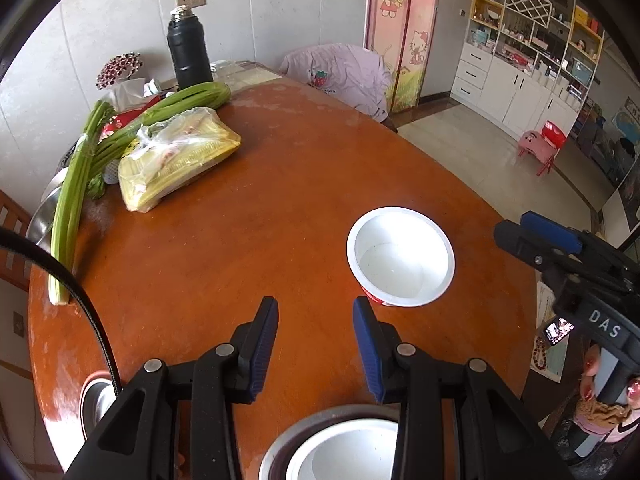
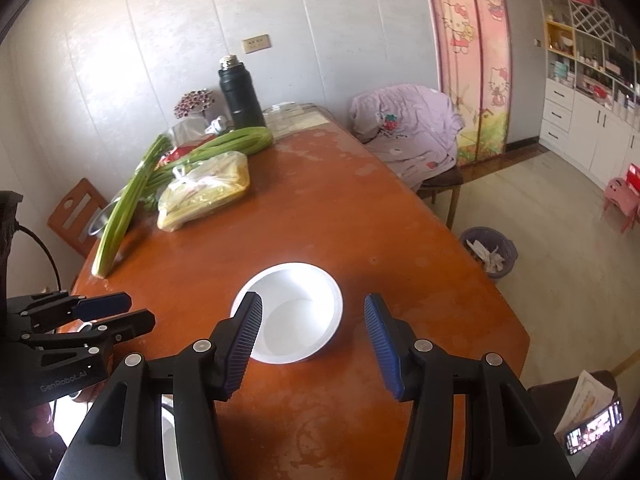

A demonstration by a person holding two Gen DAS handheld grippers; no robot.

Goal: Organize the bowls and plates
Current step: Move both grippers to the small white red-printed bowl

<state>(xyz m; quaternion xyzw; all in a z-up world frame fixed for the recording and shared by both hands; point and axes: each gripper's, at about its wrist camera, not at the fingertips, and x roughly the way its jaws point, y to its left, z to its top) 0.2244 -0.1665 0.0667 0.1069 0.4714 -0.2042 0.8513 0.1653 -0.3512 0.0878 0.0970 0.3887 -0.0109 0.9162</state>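
Observation:
A white bowl (image 1: 400, 256) with a red band stands upright on the brown table (image 1: 260, 220) near its right edge. In the right wrist view this bowl (image 2: 296, 320) lies just beyond my right gripper (image 2: 313, 298). That gripper is open, its left finger crosses the bowl's rim in the picture, and no pad presses on it. My left gripper (image 1: 315, 302) is open over bare table to the left of the bowl, with nothing between its fingers. Below it a second white bowl (image 1: 344, 452) sits inside a metal dish (image 1: 280, 444). Each gripper shows in the other's view: right gripper (image 1: 508, 232), left gripper (image 2: 140, 312).
At the far left lie celery stalks (image 1: 76, 200) and a yellow bag (image 1: 180, 156), with a black flask (image 1: 188, 52) behind. A metal bowl (image 1: 40, 216) sits at the left edge. A chair draped in purple cloth (image 2: 408, 132) and a waste bin (image 2: 488, 252) stand on the right.

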